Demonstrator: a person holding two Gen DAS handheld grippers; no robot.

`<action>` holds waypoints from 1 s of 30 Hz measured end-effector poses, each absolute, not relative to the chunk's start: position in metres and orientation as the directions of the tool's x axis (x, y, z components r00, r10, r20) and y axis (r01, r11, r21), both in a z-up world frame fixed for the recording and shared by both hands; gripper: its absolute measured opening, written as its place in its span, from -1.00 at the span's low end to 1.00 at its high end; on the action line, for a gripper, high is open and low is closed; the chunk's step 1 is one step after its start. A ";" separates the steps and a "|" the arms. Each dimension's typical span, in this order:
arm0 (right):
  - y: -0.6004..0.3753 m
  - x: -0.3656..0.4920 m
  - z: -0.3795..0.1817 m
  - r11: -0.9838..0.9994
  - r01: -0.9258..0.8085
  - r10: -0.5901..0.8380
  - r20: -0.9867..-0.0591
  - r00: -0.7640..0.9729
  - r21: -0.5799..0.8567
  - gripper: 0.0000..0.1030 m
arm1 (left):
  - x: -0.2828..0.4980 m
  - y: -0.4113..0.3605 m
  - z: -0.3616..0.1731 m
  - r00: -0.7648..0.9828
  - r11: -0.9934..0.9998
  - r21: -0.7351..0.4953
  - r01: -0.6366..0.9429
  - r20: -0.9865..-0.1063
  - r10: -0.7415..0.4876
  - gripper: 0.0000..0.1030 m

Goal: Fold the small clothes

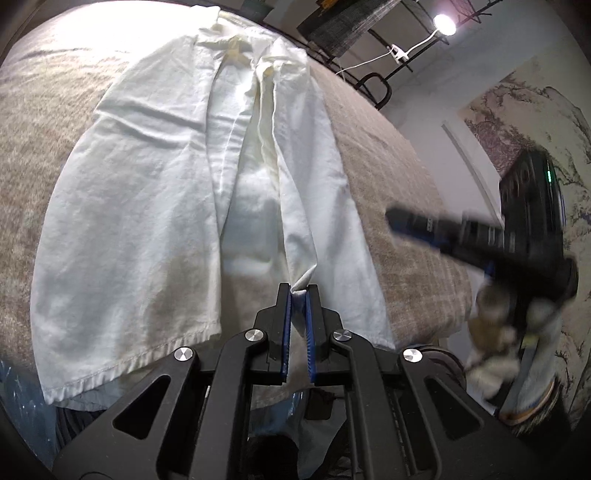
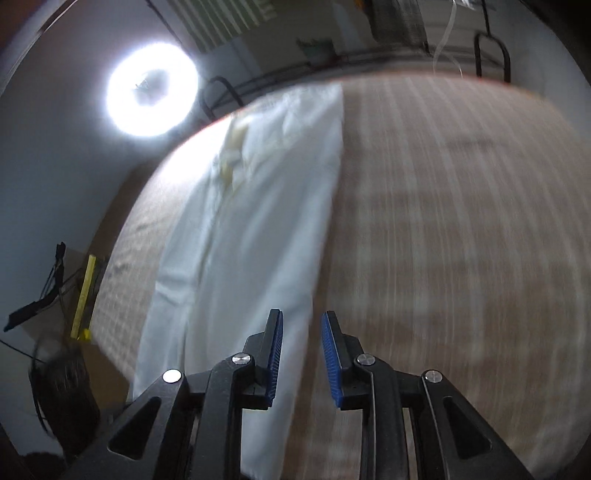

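Observation:
A white garment [image 1: 155,206] lies lengthwise on a beige checked table cover [image 1: 388,192], its near hem hanging at the table's front edge. My left gripper [image 1: 299,291] is shut on a pinched fold of the garment's right panel near the hem. My right gripper [image 2: 301,325] is open and empty, held above the garment's right edge [image 2: 258,221]; it also shows blurred at the right of the left wrist view [image 1: 480,236].
A bright ring lamp [image 2: 151,88] stands behind the table on the left. A small lamp [image 1: 445,23] and dark metal rack are at the back. Patterned wall covering [image 1: 517,110] is on the right. Cables and a yellow item [image 2: 83,295] sit left of the table.

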State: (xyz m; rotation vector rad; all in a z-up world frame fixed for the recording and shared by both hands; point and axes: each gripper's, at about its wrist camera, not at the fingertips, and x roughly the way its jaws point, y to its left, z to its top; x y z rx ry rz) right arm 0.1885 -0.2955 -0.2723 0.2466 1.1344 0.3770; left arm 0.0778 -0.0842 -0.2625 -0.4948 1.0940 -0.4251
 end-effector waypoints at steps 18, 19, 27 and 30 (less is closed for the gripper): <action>-0.307 0.135 -0.322 0.795 -0.133 0.605 -0.759 0.240 0.592 -0.48 | 0.044 0.039 -0.264 0.463 0.878 -0.463 -0.121 -0.809 -0.363 -0.20; -0.305 0.135 -0.322 0.795 -0.140 0.606 -0.760 0.236 0.591 -0.52 | 0.043 0.039 -0.265 0.465 0.876 -0.467 -0.119 -0.806 -0.367 -0.20; -0.299 0.132 -0.321 0.761 -0.138 0.647 -0.728 0.226 0.634 -0.96 | 0.054 0.022 -0.264 0.417 0.838 -0.541 -0.073 -0.779 -0.468 -0.89; -0.316 0.127 -0.314 0.686 -0.086 0.716 -0.650 0.257 0.722 -0.99 | 0.048 0.028 -0.256 0.448 0.796 -0.599 -0.090 -0.738 -0.505 -0.90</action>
